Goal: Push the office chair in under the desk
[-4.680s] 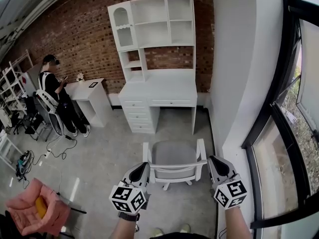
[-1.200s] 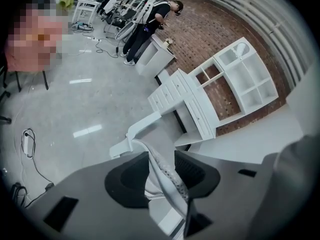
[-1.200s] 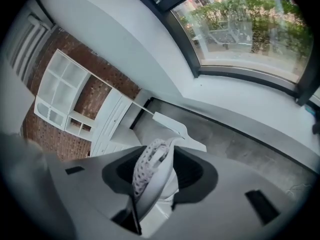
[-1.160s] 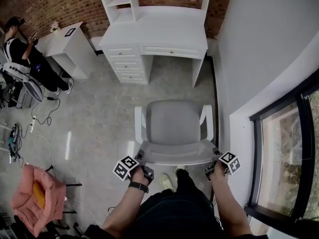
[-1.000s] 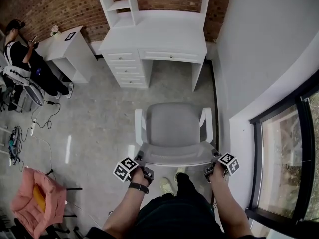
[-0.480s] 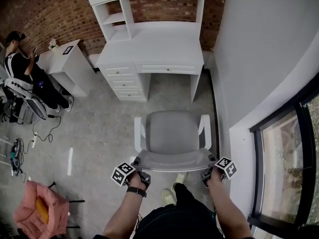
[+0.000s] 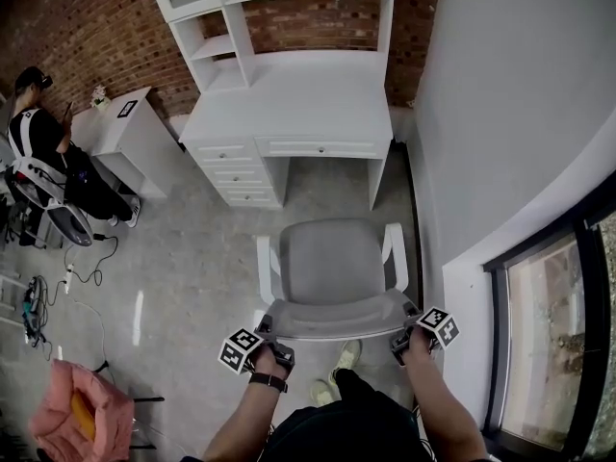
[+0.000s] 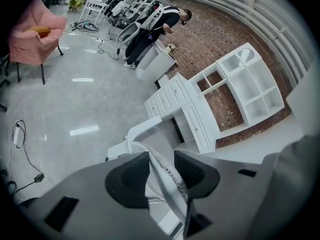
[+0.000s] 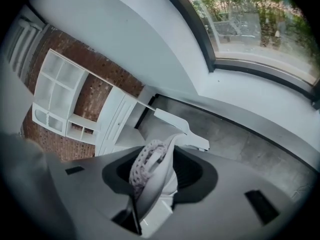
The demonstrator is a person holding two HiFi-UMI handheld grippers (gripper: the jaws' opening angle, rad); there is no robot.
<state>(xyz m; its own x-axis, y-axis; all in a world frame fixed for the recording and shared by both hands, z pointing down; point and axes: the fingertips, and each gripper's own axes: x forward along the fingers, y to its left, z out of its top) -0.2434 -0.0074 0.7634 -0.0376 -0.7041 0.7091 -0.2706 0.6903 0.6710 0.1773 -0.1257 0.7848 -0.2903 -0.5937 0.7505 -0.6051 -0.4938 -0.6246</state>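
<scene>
Left gripper (image 7: 268,331) and right gripper (image 7: 408,329) both clamped on office chair (image 7: 332,263) backrest rim, one per corner. Desk (image 7: 289,104) ahead of both, beyond the seat.

Well off to the left of your left fingers (image 8: 127,184), a pink chair (image 8: 35,31) stands with something yellow on its seat. A cable (image 8: 19,134) lies on the floor nearer them. Far ahead of them a person (image 8: 160,24) is at a small white table (image 8: 155,59). Up and to the right of your right fingers (image 9: 192,176), a window (image 9: 250,24) shows greenery.
</scene>
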